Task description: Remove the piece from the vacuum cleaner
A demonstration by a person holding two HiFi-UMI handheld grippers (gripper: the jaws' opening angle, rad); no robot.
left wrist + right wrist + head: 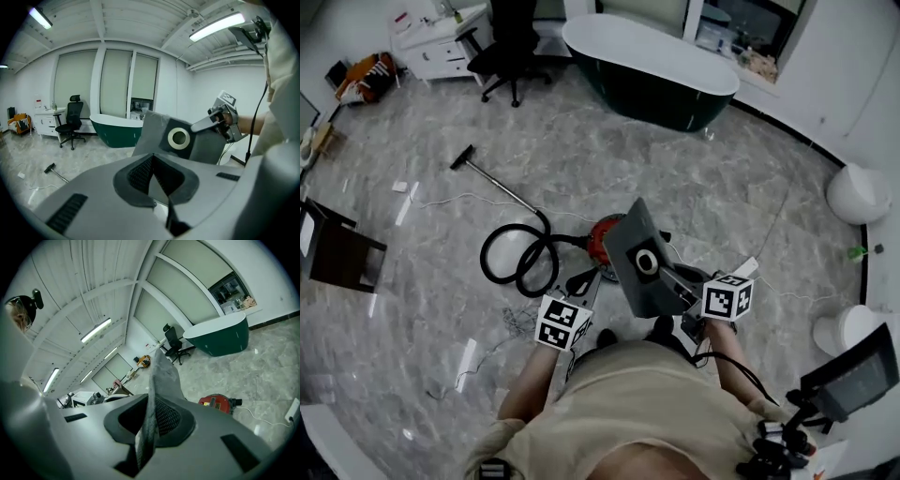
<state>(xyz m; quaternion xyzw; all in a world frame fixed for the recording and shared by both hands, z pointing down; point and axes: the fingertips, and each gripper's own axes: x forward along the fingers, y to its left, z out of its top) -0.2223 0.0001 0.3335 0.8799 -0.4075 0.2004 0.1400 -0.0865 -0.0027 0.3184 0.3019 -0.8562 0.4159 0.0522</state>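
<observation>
The grey dust bag (pixel 630 246) is in the air, above the red vacuum cleaner (pixel 600 240) that stands on the marble floor (pixel 703 178) with its black hose (pixel 517 255) coiled beside it. The right tool (pixel 673 280) is clamped on one edge of the bag, next to the dark collar with the pale ring (pixel 647 263) around its round hole. In the right gripper view the bag (pixel 161 376) is seen edge-on and comes up between the closed pads of the right tool (pixel 149 430). The bag is flat and tilted. In the head view its long axis goes from the grip, near the person, up and away towards the vacuum cleaner, and the face with the ring looks upward and towards the left tool (pixel 579 285). The left tool (pixel 157 182) has its jaws together with nothing between them, and it is apart from the bag (pixel 154 129).
</observation>
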